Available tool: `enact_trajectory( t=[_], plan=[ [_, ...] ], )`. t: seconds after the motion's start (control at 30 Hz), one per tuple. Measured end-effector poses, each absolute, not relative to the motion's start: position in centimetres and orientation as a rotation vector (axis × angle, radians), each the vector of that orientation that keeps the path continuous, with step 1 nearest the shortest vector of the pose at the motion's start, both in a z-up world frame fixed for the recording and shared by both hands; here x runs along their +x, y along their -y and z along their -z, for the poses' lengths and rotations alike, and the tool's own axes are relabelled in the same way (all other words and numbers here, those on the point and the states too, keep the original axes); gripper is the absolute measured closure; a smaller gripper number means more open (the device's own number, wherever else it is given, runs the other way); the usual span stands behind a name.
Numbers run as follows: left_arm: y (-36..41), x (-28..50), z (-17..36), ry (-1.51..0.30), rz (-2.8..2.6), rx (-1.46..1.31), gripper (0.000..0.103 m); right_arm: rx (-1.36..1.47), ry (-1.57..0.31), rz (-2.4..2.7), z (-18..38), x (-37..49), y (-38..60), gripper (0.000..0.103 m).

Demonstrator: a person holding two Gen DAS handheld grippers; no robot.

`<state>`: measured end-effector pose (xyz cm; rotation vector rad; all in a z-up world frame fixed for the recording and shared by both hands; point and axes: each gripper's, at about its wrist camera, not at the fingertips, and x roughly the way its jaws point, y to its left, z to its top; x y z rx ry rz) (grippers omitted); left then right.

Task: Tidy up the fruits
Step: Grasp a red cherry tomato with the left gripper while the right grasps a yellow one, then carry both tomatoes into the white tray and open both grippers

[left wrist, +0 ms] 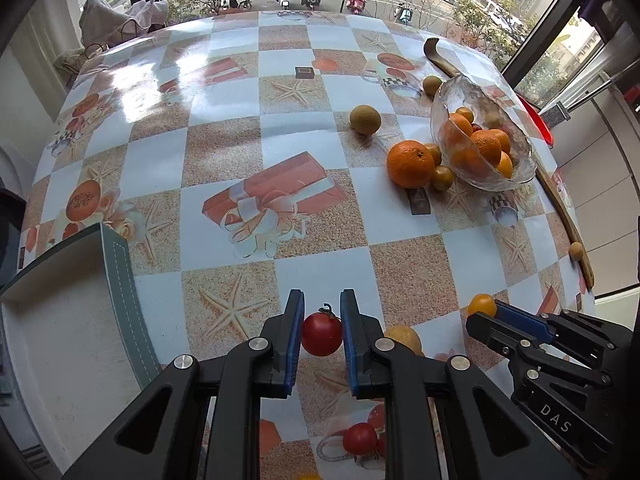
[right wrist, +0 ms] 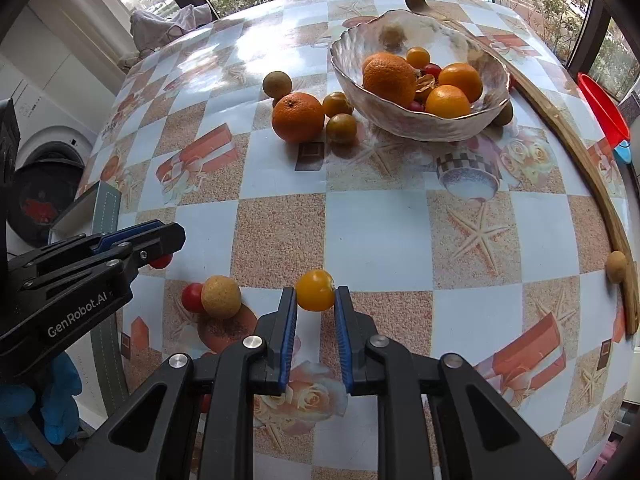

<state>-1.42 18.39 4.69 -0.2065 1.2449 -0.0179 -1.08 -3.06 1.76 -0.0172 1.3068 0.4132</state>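
Observation:
My left gripper (left wrist: 321, 312) is shut on a red cherry tomato (left wrist: 322, 334) just above the table near its front edge. My right gripper (right wrist: 315, 300) is shut on a yellow cherry tomato (right wrist: 315, 290); it also shows in the left wrist view (left wrist: 482, 305). A glass bowl (right wrist: 420, 122) at the back right holds oranges and small tomatoes. A loose orange (right wrist: 298, 117), two greenish tomatoes (right wrist: 341, 128) and a round brown-green fruit (right wrist: 277, 83) lie left of the bowl.
A tan round fruit (right wrist: 221, 296) and a second red tomato (right wrist: 191, 297) lie between the grippers. Another tan fruit (right wrist: 616, 266) rests against the wooden strip (right wrist: 592, 176) on the right edge. A box (left wrist: 116, 276) stands at the front left.

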Motion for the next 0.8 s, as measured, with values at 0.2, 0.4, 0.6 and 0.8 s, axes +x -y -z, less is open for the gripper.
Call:
enact_trajectory(
  t=[0.2, 0.4, 0.6, 0.8],
  plan=[
    [-21.7, -4.3, -7.1, -1.204, -0.04, -0.241, 0.083, 0.003, -1.31, -0.468, -4.1, -1.7, 2.1, 0.082],
    [-26.3, -7.9, -8.1, -1.19, -0.163, -0.252, 0.083, -0.021, -1.305, -0.575, -5.9, -2.4, -2.7, 0.082],
    [-32.3, -11.5, -7.3, -1.205, -0.32, -0.279, 0.083, -0.048, -1.322, -0.713, -6.0, -3.4, -10.3, 0.082],
    [-36.8, -13.6, -5.2, -1.217, -0.434, -0.305, 0.083, -0.073, -1.379, -0.807, -4.1, -3.9, -17.5, 0.082]
  ],
)
